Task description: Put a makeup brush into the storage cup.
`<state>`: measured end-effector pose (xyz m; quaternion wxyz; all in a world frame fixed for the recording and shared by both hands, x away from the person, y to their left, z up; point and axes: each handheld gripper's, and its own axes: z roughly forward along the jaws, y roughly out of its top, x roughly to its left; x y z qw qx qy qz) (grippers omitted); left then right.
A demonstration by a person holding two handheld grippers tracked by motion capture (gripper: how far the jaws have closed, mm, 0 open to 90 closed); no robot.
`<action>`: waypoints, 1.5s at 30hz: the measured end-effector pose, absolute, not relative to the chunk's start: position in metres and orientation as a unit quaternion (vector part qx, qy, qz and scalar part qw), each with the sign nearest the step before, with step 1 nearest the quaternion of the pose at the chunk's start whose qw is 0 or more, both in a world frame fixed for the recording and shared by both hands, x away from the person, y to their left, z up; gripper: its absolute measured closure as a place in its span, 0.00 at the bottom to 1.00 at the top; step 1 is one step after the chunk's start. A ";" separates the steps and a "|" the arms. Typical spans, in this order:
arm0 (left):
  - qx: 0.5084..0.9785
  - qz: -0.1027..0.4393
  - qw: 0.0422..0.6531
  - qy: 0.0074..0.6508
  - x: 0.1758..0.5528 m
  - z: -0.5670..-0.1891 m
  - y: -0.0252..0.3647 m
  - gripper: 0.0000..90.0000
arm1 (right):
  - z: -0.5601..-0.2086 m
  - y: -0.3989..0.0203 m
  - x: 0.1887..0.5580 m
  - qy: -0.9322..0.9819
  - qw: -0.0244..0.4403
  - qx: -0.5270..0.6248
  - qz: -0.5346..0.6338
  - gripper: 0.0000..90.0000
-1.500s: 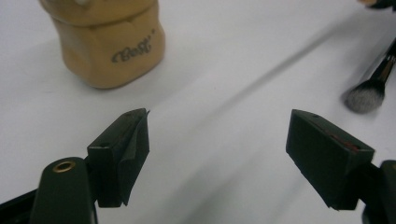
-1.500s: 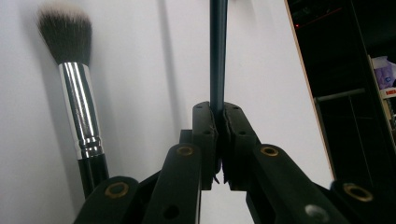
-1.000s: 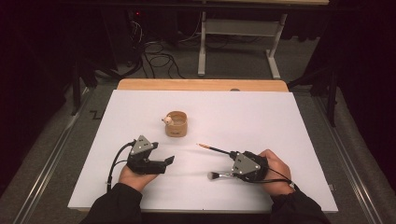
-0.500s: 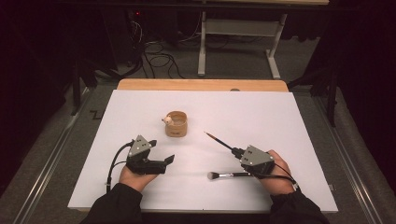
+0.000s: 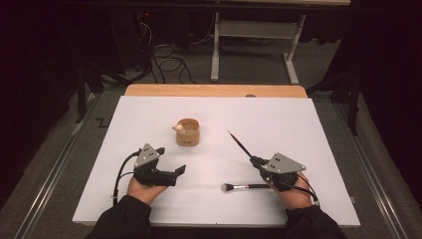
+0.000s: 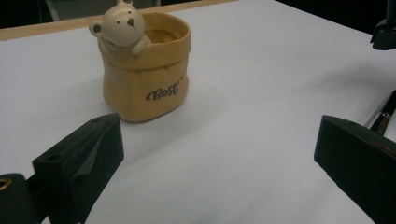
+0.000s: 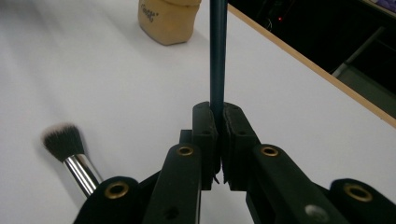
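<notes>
In the high view, going left to right, the left gripper (image 5: 174, 173) rests on the white sheet (image 5: 298, 119), its jaws having just been opening with nothing between them; they now stand released and wide. Just beyond it stands the pot (image 5: 188, 132), a tan sack-shaped holder with a small bear on its rim. Further right a makeup brush (image 5: 244, 187) lies flat, its bristles toward the left. Above its handle end the right gripper (image 5: 255, 160) is clenched on a thin pencil (image 5: 239, 144), which slants up and away toward the pot but is well apart from it. Judging from this, the pencil is picked up but not yet in the pot, and the brush is untouched; both seem left to place. The left gripper view shows the bear's face and lettering on the pot (image 6: 144, 70), and an empty inside as far as visible. The right gripper view shows the pads pinching the pencil (image 7: 218, 51) near its end.
</notes>
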<state>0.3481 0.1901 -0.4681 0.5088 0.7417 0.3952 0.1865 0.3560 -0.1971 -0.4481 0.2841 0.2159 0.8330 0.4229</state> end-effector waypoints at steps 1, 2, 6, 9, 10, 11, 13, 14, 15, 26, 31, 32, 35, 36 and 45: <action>0.740 0.186 0.511 0.395 0.348 -0.468 0.190 0.01 | -0.449 -0.198 0.356 0.829 0.281 0.223 0.429 0.97; 0.741 0.185 0.512 0.394 0.348 -0.468 0.190 0.01 | -0.450 -0.198 0.357 0.827 0.277 0.227 0.433 0.97; 0.738 0.183 0.518 0.392 0.348 -0.467 0.189 0.00 | -0.451 -0.198 0.356 0.822 0.280 0.237 0.436 0.97; 0.737 0.177 0.520 0.393 0.348 -0.467 0.188 0.00 | -0.451 -0.200 0.357 0.812 0.278 0.249 0.449 0.97; 0.735 0.177 0.523 0.393 0.348 -0.466 0.187 0.00 | -0.451 -0.202 0.358 0.809 0.276 0.253 0.452 0.97; 0.734 0.176 0.525 0.393 0.347 -0.466 0.186 0.00 | -0.451 -0.203 0.359 0.806 0.274 0.258 0.457 0.97; 0.731 0.177 0.531 0.391 0.347 -0.463 0.184 0.00 | -0.450 -0.205 0.360 0.802 0.270 0.262 0.464 0.97; 0.730 0.176 0.535 0.388 0.347 -0.461 0.182 0.00 | -0.450 -0.205 0.360 0.800 0.266 0.265 0.469 0.97; 0.730 0.175 0.536 0.386 0.346 -0.460 0.181 0.00 | -0.450 -0.205 0.360 0.798 0.265 0.266 0.472 0.97; 0.730 0.173 0.551 0.365 0.349 -0.448 0.162 0.00 | -0.446 -0.204 0.359 0.788 0.266 0.260 0.491 0.97; 0.729 0.171 0.558 0.357 0.349 -0.443 0.155 0.01 | -0.446 -0.202 0.358 0.787 0.264 0.259 0.493 0.97; 0.729 0.170 0.559 0.356 0.350 -0.442 0.154 0.01 | -0.446 -0.202 0.358 0.788 0.265 0.256 0.493 0.97; 0.728 0.170 0.565 0.350 0.350 -0.438 0.151 0.01 | -0.445 -0.200 0.357 0.787 0.267 0.253 0.495 0.97; 0.727 0.169 0.566 0.349 0.350 -0.437 0.151 0.01 | -0.445 -0.199 0.357 0.785 0.266 0.255 0.498 0.97; 0.735 0.177 0.566 0.329 0.360 -0.419 0.138 0.02 | -0.443 -0.197 0.355 0.784 0.268 0.251 0.501 0.97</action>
